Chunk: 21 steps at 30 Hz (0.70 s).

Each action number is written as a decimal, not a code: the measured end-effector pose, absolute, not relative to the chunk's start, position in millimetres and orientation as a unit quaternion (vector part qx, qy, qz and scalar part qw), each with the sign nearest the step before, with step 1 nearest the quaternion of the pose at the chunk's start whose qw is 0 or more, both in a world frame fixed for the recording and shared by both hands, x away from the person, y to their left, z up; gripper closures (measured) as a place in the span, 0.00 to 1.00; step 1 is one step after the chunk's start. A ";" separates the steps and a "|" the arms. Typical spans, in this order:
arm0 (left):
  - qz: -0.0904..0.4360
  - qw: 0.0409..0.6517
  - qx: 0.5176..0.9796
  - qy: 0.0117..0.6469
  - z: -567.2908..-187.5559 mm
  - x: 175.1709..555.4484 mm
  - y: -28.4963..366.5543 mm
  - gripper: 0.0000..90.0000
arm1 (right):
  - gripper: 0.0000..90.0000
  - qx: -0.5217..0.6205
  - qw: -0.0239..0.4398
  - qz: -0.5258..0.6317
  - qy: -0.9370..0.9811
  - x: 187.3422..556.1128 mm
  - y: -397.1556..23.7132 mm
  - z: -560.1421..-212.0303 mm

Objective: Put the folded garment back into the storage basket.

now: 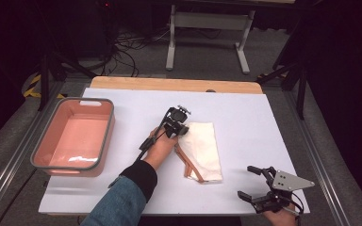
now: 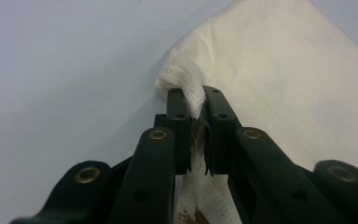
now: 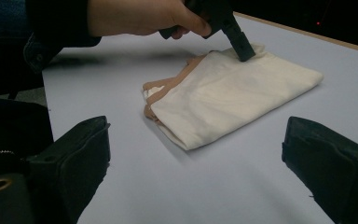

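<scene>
I am clamping the left gripper [image 2: 196, 109] on a corner of the folded cream cloth [image 1: 202, 150], with a pinch of fabric bunched between its closed jaws. The cloth is lying flat near the middle of the table [image 1: 245, 117], a tan layer peeking out along its edge toward 7 o'clock. I am keeping the right gripper [image 1: 254, 182] well apart from it, down at 5 o'clock near the table's front edge, jaws standing wide with nothing between them.

As I judge it, the grasp is made and everything after it is left: the cloth is not yet lifted, and the pink bin [image 1: 74, 135] with the grey rim, sitting at 9 o'clock, is holding nothing.

The table is wearing a pale lavender sheet over a wooden top, whose far edge is showing at 12 o'clock. Beyond it, grey floor is running into a dark room with loose cables and a white stand [image 1: 209, 33].
</scene>
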<state>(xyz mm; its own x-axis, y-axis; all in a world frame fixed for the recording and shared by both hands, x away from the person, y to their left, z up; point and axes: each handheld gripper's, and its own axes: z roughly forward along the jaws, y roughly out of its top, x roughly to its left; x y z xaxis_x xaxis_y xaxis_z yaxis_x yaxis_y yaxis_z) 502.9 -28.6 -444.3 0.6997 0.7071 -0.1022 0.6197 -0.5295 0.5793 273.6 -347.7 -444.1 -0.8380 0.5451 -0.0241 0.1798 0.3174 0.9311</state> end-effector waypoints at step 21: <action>0.068 0.379 0.855 0.347 -406.0 490.6 -21.3 0.94 | 0.09 0.227 0.170 0.539 0.793 273.5 -347.5 -444.3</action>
<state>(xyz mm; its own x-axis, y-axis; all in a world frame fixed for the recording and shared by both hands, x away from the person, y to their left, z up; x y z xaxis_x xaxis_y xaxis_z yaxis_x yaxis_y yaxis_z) 490.6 -21.3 -406.0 0.7504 0.6444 -0.1470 0.5414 -0.4716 0.6961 273.5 -347.5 -444.3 -0.8389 0.5438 -0.0243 0.1774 0.3154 0.9323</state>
